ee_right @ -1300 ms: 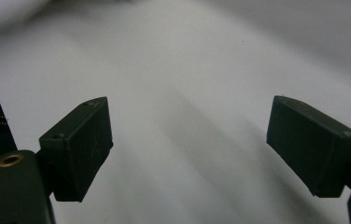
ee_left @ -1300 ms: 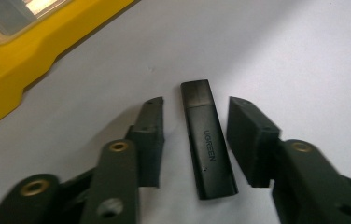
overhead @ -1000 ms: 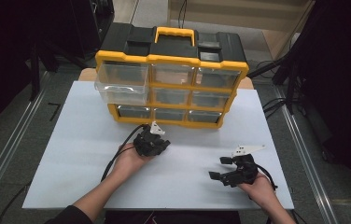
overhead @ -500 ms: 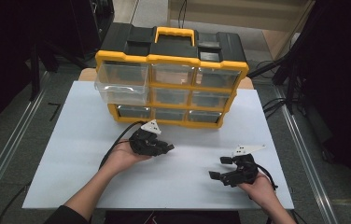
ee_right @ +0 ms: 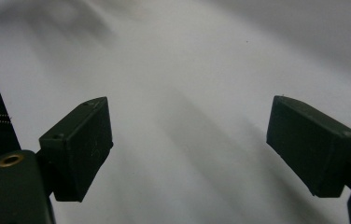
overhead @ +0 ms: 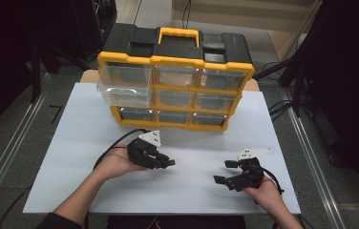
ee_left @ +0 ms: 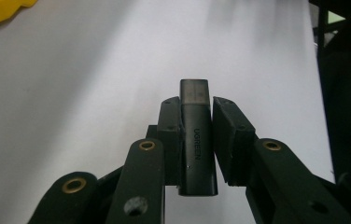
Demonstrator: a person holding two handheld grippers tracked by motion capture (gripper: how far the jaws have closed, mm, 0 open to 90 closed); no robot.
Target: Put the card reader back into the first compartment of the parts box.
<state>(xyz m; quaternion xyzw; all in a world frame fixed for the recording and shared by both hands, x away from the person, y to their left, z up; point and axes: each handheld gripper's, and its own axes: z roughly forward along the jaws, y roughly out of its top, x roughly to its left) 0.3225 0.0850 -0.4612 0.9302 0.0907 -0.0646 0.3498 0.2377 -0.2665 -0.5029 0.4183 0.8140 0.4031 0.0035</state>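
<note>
White counter (overhead: 72,143) spreads below; your left tongs (overhead: 167,162) clench a small black adapter (ee_left: 195,135), probably bound for the pulled-out drawer (overhead: 122,86), while your right tongs (overhead: 223,171) wait released.

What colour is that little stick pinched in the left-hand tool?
Dark grey-black, with pale lettering along the stick; it shows best in the left gripper view.

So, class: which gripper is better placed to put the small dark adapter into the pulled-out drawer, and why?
Left, probably. The left gripper is shut on the dark adapter and sits nearer the open drawer of the organiser. The right gripper is open, holding nothing, low over the white tabletop.
</note>
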